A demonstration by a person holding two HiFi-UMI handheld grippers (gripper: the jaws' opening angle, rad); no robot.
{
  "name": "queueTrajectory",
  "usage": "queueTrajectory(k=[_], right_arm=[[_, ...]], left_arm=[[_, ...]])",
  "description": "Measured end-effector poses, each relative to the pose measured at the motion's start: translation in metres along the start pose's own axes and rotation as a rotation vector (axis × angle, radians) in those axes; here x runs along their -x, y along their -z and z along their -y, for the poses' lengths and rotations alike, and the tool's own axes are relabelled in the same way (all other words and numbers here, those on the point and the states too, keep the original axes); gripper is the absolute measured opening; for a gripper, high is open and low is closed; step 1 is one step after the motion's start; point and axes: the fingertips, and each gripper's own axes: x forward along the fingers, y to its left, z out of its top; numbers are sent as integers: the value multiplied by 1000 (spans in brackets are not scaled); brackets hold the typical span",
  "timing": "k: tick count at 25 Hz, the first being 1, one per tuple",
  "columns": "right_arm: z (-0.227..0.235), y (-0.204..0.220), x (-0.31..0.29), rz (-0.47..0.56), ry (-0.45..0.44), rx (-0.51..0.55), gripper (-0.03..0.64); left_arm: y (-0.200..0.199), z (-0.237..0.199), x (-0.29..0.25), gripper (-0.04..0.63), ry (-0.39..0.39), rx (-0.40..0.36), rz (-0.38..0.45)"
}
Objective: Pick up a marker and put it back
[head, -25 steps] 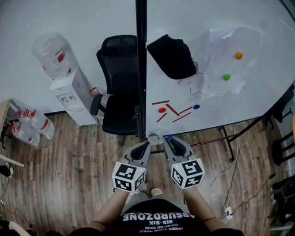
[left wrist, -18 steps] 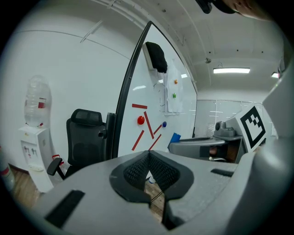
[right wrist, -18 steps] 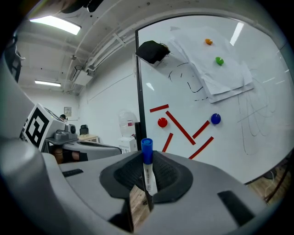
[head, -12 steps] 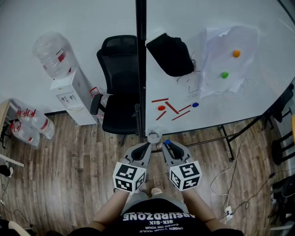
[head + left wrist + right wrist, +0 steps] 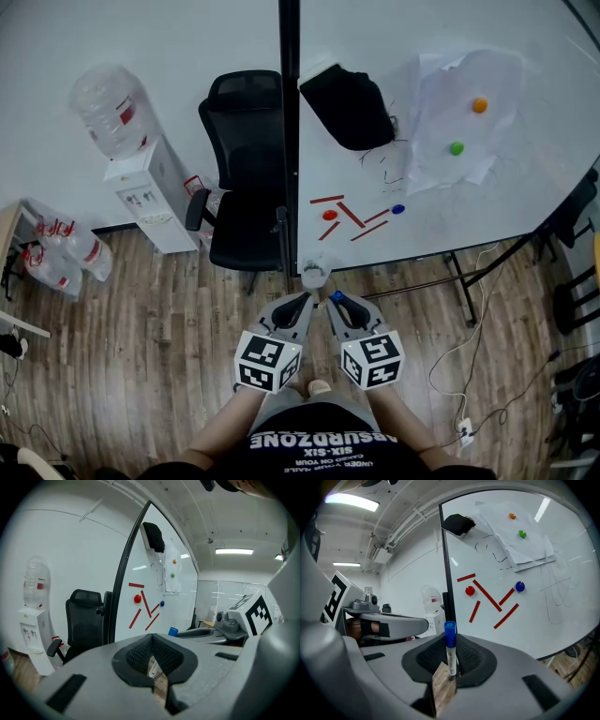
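nearest, at 6 o'clock in the head view: two grippers side by side above the wood floor [image 5: 169, 309]. right gripper [image 5: 451, 639] clamped on a marker [image 5: 451, 656], with the white barrel upright between the pads and the blue cap [image 5: 449, 632] poking out past the tips. same cap seen from the head as a blue dot at the nose of that gripper [image 5: 334, 302]. left gripper [image 5: 152, 638] with jaws together at the tips and nothing gripped, only a sliver of floor showing through the slit behind them. parked just at 9 o'clock of its partner [image 5: 300, 302], not touching the marker.

so judged: pick-up half done, marker in hand and off any support. put-back half not yet done.

just beyond the tips, at 12 o'clock: a small clear cup [image 5: 315, 272] by the foot of the dark post [image 5: 289, 141]. likely the marker's home, though impossible to tell from here whether it holds anything. marker apart from it for now.

farther, at 1 o'clock: a whiteboard [image 5: 450, 216] with red strips [image 5: 352, 222], a red magnet [image 5: 329, 215] and a blue one [image 5: 398, 209]. higher up, a black cloth [image 5: 349, 108] and a pinned sheet of paper [image 5: 464, 122].

at 11 o'clock, a black office chair [image 5: 242, 169]. at 10 o'clock, a water dispenser [image 5: 141, 192].

left to do, as a judgement: bring the marker over the cup, lower it in, open the right gripper and pull clear.
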Motion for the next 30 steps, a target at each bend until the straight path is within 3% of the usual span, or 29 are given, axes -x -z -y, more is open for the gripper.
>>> queueTrajectory(k=[21,30], right_arm=[[-2,6,3,-7,-3,-8,60],[1,-18,9,50,2,2,60]], left_arm=[[10,4,2,7,-4,14,-13],[8,-1,3,8,-18,16,-7]])
